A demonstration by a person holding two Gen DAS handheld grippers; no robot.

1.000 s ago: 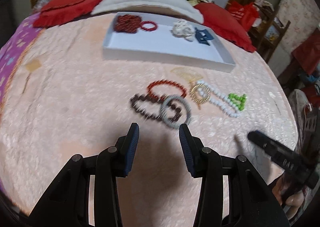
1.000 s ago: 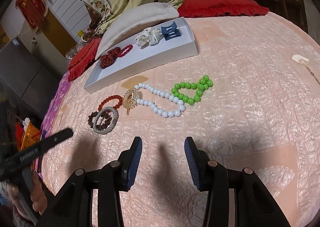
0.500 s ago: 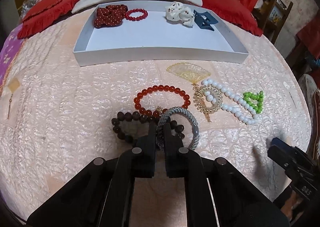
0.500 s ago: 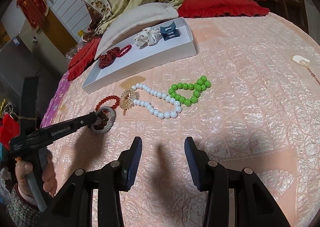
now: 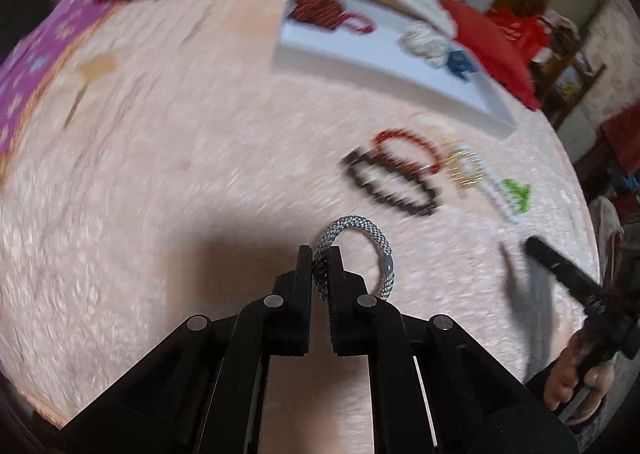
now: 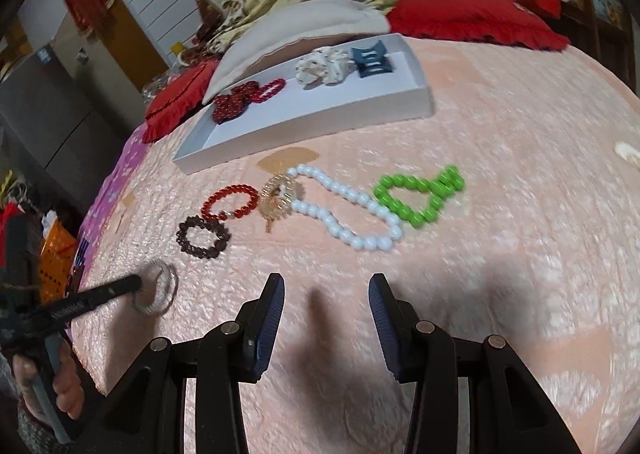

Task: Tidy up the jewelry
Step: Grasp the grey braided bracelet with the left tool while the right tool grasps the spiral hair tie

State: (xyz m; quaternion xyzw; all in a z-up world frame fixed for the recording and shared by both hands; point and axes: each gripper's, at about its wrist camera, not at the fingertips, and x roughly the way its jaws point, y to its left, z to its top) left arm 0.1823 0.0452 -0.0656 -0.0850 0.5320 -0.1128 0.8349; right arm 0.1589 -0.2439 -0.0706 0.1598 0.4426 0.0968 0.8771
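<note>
From my station the light is soft, even indoor light with no glare. My left wrist feed is smeared with motion blur across the bedspread (image 5: 168, 174) and the far beads, while the silver-grey bracelet (image 5: 360, 230) stays sharp. The right wrist feed is crisper, blurring toward its right side. Dark gripper shadows fall on the cloth ahead. Both fisheye views bulge, with black vignetted corners.

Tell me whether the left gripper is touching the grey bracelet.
Touching. The left wrist view shows the left gripper with both fingers pinched shut on the grey bracelet, its band squeezed between them with no gap.
</note>
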